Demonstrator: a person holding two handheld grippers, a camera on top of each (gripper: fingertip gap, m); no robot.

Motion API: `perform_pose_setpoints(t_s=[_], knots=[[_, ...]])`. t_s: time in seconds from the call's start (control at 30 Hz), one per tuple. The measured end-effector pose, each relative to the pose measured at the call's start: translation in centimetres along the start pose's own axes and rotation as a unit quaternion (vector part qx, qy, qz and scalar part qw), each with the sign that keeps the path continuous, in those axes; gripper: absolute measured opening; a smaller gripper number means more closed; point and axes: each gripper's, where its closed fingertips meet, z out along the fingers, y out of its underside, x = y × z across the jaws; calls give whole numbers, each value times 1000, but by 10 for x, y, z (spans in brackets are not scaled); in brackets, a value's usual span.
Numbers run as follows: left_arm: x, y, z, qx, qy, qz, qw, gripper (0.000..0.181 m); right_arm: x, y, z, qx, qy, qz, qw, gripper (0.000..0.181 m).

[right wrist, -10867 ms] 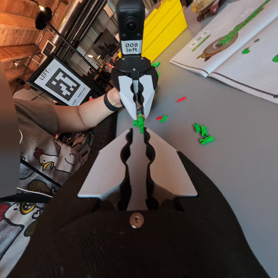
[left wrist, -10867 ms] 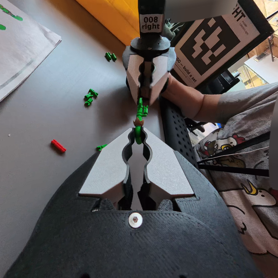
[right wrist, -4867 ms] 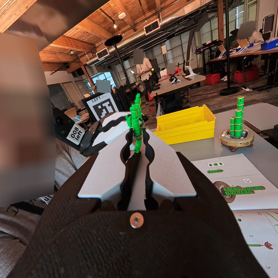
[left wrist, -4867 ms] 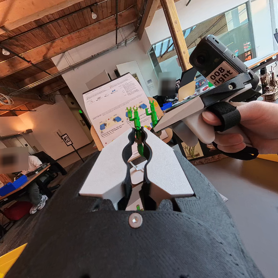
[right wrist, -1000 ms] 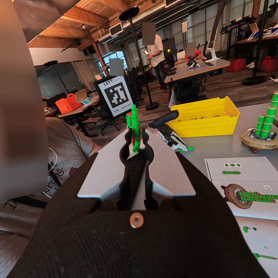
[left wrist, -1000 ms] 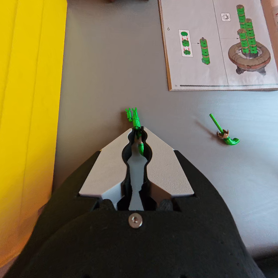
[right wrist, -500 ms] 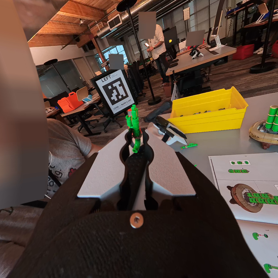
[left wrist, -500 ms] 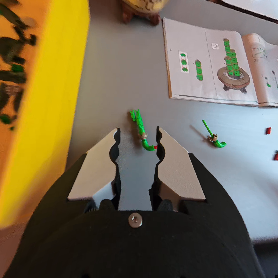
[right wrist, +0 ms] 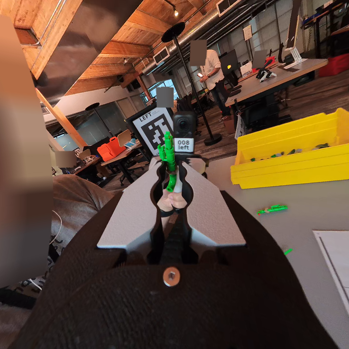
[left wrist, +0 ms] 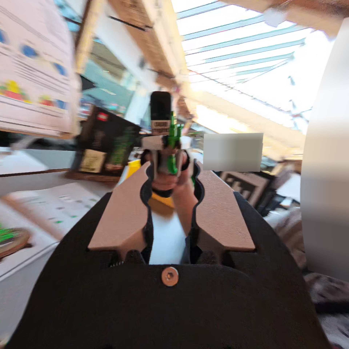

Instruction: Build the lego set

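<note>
My right gripper (right wrist: pixel 171 164) is shut on a green lego stalk (right wrist: pixel 169 151) with a tan collar and a curved lower end, held upright in the air. My left gripper (left wrist: pixel 172 166) is open and empty, raised and pointing at the right gripper (left wrist: pixel 166 145), which shows there with the stalk (left wrist: pixel 172 139). The left wrist view is motion-blurred. In the right wrist view the left gripper (right wrist: pixel 184 158) sits just behind the held stalk. A second green stalk (right wrist: pixel 272 209) lies on the grey table.
A yellow bin (right wrist: pixel 283 170) with loose pieces stands at the back right. The open instruction booklet (right wrist: pixel 336 255) lies at the right, with a small green piece (right wrist: pixel 288 251) near it. The round lego base (left wrist: pixel 9 239) shows blurred at lower left. Left and right tips are no more than a few centimetres apart. The round lego base (left wrist: pixel 9 239) lies around 30 centimetres away from my left fingertips.
My left gripper opened, left its green stalk lying on the table, then swung up to face the right gripper. The right gripper kept hold of its stalk.
</note>
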Motion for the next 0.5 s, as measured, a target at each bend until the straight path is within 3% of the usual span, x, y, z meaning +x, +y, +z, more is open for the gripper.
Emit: perform_pose_setpoints(t_s=[0.13, 0.27, 0.5], knots=[[-7, 10, -6, 7, 16, -19, 1000, 28, -2, 12, 11, -9, -13, 13, 1000, 12], [6, 10, -13, 21, 83, -47, 995, 13, -5, 17, 18, -10, -38, 32, 999, 15], [-3, 32, -17, -29, 59, -59, 996, 5, -3, 39, 7, -57, -30, 30, 997, 28]])
